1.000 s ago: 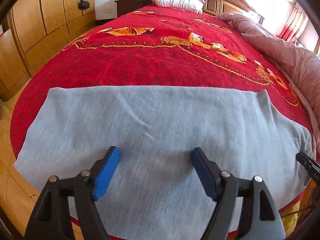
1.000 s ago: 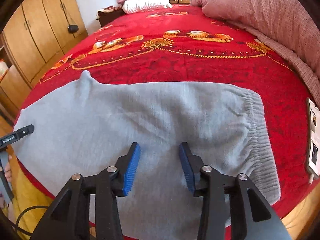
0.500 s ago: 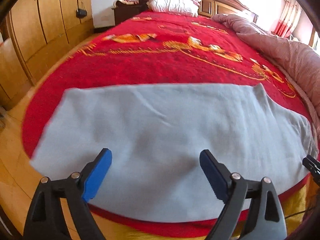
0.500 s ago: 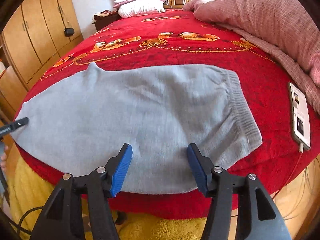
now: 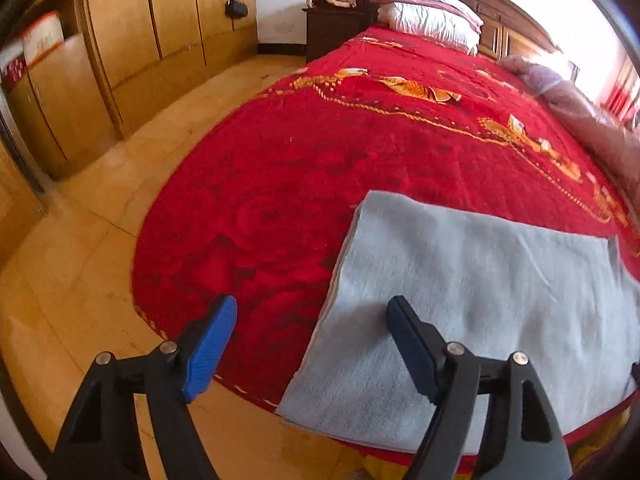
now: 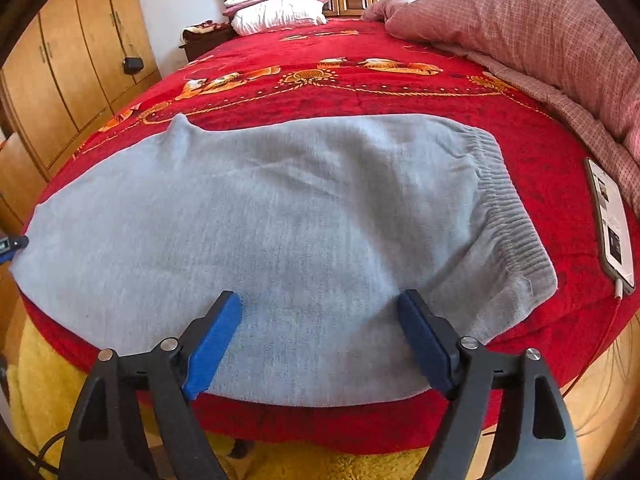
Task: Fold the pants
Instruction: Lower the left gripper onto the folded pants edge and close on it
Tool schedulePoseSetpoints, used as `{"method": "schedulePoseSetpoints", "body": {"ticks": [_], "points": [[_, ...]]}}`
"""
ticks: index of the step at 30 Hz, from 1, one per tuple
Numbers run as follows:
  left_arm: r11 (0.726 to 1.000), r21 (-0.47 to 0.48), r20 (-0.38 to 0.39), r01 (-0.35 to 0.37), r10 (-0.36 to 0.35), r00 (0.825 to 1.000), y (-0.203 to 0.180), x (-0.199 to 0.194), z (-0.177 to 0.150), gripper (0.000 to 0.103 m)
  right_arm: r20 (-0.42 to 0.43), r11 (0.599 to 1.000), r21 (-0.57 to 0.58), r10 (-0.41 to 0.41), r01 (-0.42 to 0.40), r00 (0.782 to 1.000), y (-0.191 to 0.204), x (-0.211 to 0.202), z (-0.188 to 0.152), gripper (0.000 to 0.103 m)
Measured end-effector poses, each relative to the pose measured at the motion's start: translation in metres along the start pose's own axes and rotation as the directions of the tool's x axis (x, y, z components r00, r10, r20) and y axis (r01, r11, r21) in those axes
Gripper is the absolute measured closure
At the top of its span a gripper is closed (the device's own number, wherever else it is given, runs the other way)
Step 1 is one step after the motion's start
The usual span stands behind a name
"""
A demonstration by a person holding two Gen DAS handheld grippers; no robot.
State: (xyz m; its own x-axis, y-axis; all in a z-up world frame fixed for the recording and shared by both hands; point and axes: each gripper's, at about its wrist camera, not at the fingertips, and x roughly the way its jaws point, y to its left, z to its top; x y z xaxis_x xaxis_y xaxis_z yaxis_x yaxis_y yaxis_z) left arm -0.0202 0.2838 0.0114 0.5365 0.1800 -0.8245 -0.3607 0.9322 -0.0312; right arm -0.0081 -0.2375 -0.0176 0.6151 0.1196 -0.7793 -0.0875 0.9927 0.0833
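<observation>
Grey pants (image 6: 288,232) lie flat along the near edge of the red bed, folded lengthwise, ribbed waistband (image 6: 508,216) at the right. In the left wrist view the leg end (image 5: 460,312) of the pants shows at the right, its hem edge running toward me. My left gripper (image 5: 308,344) is open and empty, above the bed edge at the leg hem. My right gripper (image 6: 320,336) is open and empty, above the near edge of the pants by the waist end.
A phone (image 6: 610,224) with a cable lies on the red bedspread (image 6: 360,80) right of the waistband. A pink quilt (image 6: 540,32) is piled at the far right. Pillows (image 6: 280,8) lie at the headboard. Wooden wardrobes (image 5: 132,32) and floor are on the left. A yellow rug (image 6: 320,464) lies below.
Both grippers have pulled back from the pants. The left one has swung left to the leg end. The right gripper's jaws have opened wider.
</observation>
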Motion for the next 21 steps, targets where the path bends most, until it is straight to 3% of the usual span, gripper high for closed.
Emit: {"method": "schedulePoseSetpoints", "body": {"ticks": [4,6,7,8,11,16,21], "points": [[0.999,0.037,0.038,0.024,-0.025,0.999,-0.007,-0.003,-0.008,0.025,0.009,1.0,0.003,0.011,-0.011,1.0,-0.001,0.0,-0.001,0.018],[0.998,0.052,0.065,0.036,-0.04,0.997,-0.014,-0.008,-0.012,0.041,0.011,1.0,-0.001,0.015,-0.015,1.0,0.0,0.001,-0.002,0.015],[0.997,0.063,0.08,0.05,-0.055,0.995,-0.019,-0.011,-0.015,0.054,0.01,1.0,-0.004,0.013,-0.013,1.0,0.002,0.001,-0.002,0.014],[0.996,0.07,0.087,0.05,-0.056,0.995,-0.022,-0.01,-0.016,0.058,0.01,1.0,-0.008,0.012,-0.012,1.0,0.002,0.001,-0.002,0.014],[0.998,0.067,0.097,0.021,-0.028,0.995,-0.026,-0.005,-0.016,0.058,0.012,1.0,-0.014,0.012,-0.011,1.0,0.003,0.001,-0.003,0.013],[0.999,0.015,0.1,0.045,-0.046,0.994,-0.02,0.003,-0.014,0.054,0.016,1.0,-0.013,0.018,-0.018,1.0,0.003,0.0,-0.004,0.013],[0.999,0.027,0.07,0.035,-0.037,0.997,-0.023,0.002,-0.011,0.058,0.018,1.0,-0.018,0.011,-0.01,1.0,0.004,0.0,-0.004,0.013]]}}
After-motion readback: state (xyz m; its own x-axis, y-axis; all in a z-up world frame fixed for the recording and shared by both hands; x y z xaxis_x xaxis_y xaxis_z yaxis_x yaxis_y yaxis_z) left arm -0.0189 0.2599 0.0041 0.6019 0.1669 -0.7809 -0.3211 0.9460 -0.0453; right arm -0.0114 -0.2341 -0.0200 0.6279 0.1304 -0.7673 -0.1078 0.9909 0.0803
